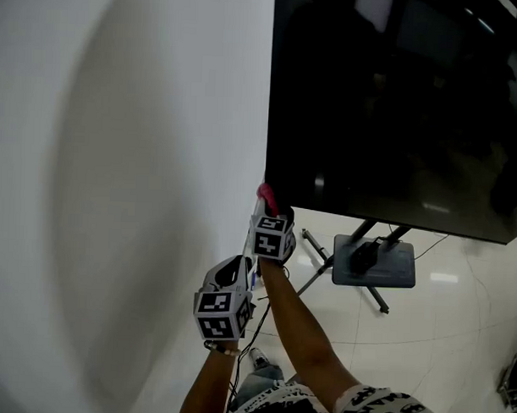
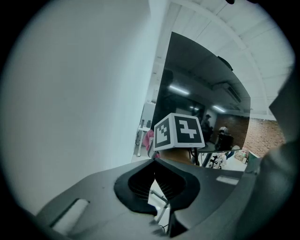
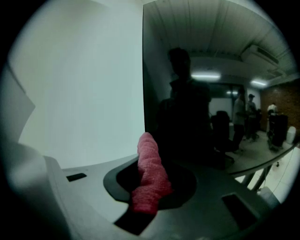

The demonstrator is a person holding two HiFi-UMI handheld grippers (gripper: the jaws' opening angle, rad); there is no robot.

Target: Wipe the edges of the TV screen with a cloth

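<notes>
Our right gripper (image 1: 269,207) clamps the pink cloth (image 3: 149,178), whose tip is at the TV screen's (image 1: 397,105) bottom-left corner. The left edge runs straight up ahead of it. Left gripper (image 2: 157,187) is closed, empty, just behind.

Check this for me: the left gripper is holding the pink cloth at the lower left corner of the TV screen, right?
No, it is the right gripper that holds the pink cloth, at the lower left corner of the TV screen. The right gripper view shows the cloth clamped between its jaws; the left gripper holds nothing.
</notes>
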